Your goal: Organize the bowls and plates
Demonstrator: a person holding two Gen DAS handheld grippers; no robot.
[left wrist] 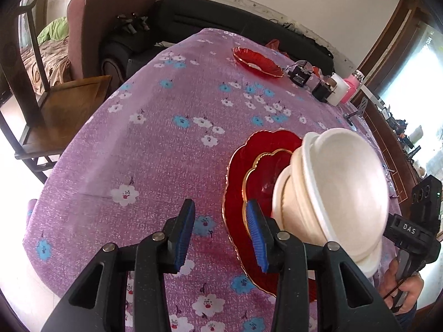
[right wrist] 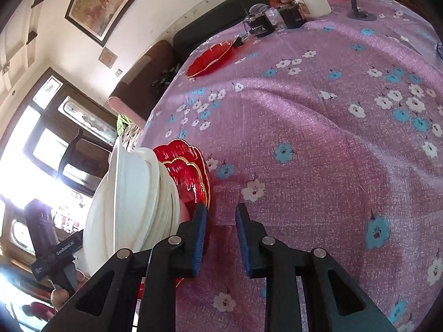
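A stack of white bowls (left wrist: pixel 329 191) sits on two stacked red glass plates with gold rims (left wrist: pixel 243 171) near the table's front right. My left gripper (left wrist: pixel 220 235) is open and empty, just left of the stack; its right finger is by the plates' rim. In the right wrist view the same bowls (right wrist: pixel 130 199) and red plates (right wrist: pixel 188 168) are at the left. My right gripper (right wrist: pixel 221 238) is open and empty, just right of the plates. A third red plate (left wrist: pixel 257 62) lies alone at the far side, also seen in the right wrist view (right wrist: pixel 209 58).
The table has a purple floral cloth (left wrist: pixel 155 144). At the far right edge stand small black boxes (left wrist: pixel 300 76), a white cup (left wrist: pixel 339 91), a pink container (left wrist: pixel 353 85) and a small stand (right wrist: pixel 358 5). A wooden chair (left wrist: pixel 63 116) and sofa (left wrist: pixel 210 19) stand beyond.
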